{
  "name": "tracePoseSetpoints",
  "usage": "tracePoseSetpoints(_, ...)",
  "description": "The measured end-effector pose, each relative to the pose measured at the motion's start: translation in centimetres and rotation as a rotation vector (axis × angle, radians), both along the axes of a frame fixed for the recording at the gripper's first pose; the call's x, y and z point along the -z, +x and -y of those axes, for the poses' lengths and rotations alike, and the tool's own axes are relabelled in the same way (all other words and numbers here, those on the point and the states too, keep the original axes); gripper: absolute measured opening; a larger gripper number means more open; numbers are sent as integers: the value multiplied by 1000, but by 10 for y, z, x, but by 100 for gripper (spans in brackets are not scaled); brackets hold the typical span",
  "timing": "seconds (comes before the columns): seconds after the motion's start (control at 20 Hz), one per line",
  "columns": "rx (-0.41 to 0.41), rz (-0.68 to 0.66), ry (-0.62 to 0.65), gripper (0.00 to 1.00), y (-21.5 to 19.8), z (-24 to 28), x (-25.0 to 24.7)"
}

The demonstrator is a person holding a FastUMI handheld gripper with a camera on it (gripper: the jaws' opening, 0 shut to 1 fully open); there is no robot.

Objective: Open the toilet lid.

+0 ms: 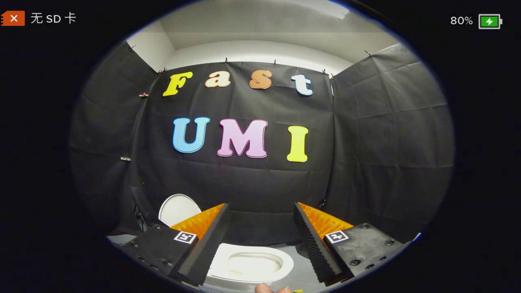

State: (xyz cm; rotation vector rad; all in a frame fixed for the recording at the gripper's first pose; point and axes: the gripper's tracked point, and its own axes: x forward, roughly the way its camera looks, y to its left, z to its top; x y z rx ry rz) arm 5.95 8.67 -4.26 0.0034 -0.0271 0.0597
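- Fingertip of a person (264, 288) is seen at the near edge, just below the toilet bowl.
- Jaws are spread wide with nothing pinched; gripper (260, 209) is held above the toilet (248, 264).
- Toilet bowl is seen between the fingers, seat and basin exposed.
- Toilet lid (177, 208) is judged already raised, standing beyond the left finger by the wall.
- Risk: the upright lid could be knocked shut by a careless sweep of the left finger.

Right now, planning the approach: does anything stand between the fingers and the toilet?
Nothing visible. The gripper is open, with the toilet bowl lying bare between its fingers. A white oval, likely the lid, stands upright beyond the left finger.
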Motion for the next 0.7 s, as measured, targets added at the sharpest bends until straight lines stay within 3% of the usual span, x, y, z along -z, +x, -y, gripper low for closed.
tracePoseSetpoints(0.7,3,-1,-10,99,1,0,3)
